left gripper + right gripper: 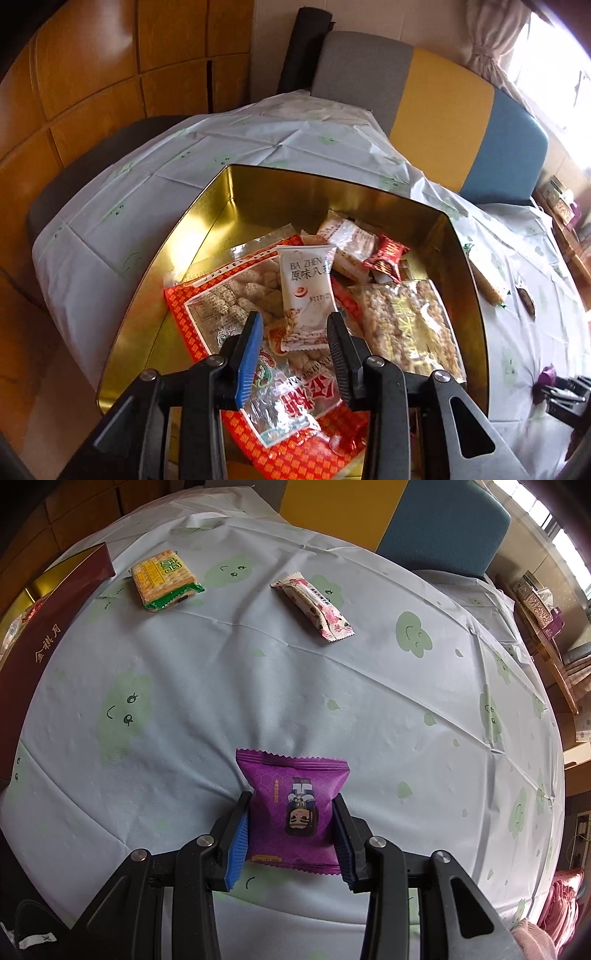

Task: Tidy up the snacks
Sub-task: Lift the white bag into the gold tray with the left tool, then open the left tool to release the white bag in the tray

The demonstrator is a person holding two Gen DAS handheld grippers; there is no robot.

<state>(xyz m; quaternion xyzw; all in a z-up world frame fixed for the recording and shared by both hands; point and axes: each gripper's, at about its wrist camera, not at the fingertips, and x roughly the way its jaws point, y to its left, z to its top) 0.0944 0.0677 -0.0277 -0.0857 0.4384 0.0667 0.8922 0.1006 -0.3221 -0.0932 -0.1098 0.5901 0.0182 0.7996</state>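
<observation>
The left gripper (295, 332) is held over the open gold tin (236, 192), its jaws parted, with the lower end of a white sachet (306, 291) between them. The pads appear not to press the sachet, which lies on the red-and-clear bags (229, 295) heaped in the tin. Its long axis runs straight away from the gripper, its printed top toward the tin's far wall.

The right gripper (291, 834) is clamped on a purple packet (295, 805), gripped at its two sides near the table's near edge. The packet's figure is seen upside down, head toward the gripper. A cracker pack (166, 579) lies near the far left edge beside the tin's maroon wall (55, 620); a pink bar (314, 605) lies aslant toward the far edge.
</observation>
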